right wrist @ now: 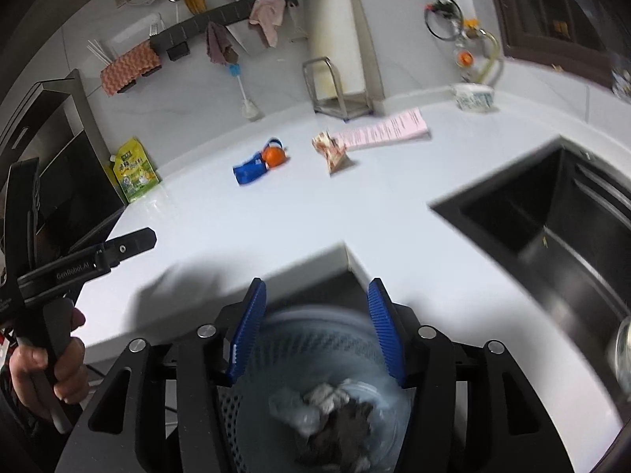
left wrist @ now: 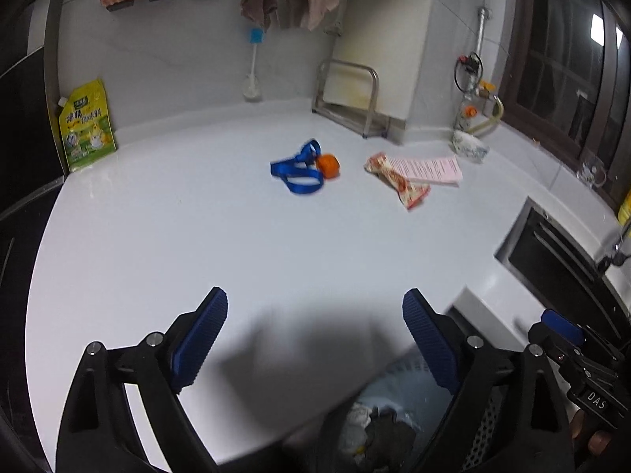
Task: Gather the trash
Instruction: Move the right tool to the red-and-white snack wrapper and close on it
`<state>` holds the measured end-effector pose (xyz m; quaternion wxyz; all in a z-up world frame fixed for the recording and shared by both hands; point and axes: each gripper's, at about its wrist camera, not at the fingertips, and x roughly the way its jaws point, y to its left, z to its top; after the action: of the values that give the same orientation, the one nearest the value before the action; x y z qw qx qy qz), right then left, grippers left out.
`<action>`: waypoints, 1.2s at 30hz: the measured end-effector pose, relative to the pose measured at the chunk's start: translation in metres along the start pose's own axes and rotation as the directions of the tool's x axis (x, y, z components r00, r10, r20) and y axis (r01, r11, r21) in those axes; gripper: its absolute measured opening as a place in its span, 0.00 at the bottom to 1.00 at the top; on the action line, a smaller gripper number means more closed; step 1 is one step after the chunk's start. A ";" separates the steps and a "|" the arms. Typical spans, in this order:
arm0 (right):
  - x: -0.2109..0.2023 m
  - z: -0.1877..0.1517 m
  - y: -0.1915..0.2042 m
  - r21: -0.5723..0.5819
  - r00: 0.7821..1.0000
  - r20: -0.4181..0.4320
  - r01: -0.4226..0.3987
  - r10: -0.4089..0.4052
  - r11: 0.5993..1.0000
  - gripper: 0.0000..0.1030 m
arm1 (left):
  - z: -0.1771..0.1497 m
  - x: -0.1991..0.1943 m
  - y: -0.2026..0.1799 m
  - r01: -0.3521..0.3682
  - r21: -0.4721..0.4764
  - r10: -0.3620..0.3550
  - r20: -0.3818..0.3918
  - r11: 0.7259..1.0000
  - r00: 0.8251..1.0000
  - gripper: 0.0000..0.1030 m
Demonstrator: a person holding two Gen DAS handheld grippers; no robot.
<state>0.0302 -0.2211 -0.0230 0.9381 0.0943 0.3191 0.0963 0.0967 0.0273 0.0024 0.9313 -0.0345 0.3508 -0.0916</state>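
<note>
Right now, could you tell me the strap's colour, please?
Bright blue strap, clearest in the left wrist view.

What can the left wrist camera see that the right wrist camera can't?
Only the left wrist view shows the left gripper from behind, open and empty.

Only the right wrist view shows inside the dark sink and the hand holding the left tool.

Both show the blue strap, orange ball, snack wrapper, pink paper, yellow pouch and trash bin.
</note>
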 end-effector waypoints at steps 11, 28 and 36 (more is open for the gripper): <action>0.055 0.080 -0.001 -0.091 1.000 0.007 -0.011 0.012 0.996 0.55 | 0.073 0.051 0.030 -0.064 -0.029 0.065 0.035 0.998 0.997 0.92; 0.203 0.150 0.002 -0.202 0.988 -0.138 0.037 -0.066 0.979 0.55 | 0.097 0.163 0.043 -0.074 -0.034 0.070 -0.127 0.997 0.989 0.92; 0.245 0.151 0.001 -0.221 0.968 -0.220 0.069 -0.119 0.973 0.55 | 0.104 0.181 0.048 -0.079 -0.050 0.071 -0.144 0.996 0.987 0.92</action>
<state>0.3136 -0.1789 -0.0475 0.9026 -0.0334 0.4184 0.0952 0.3054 0.0395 -0.0425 0.9054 -0.0406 0.4198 -0.0491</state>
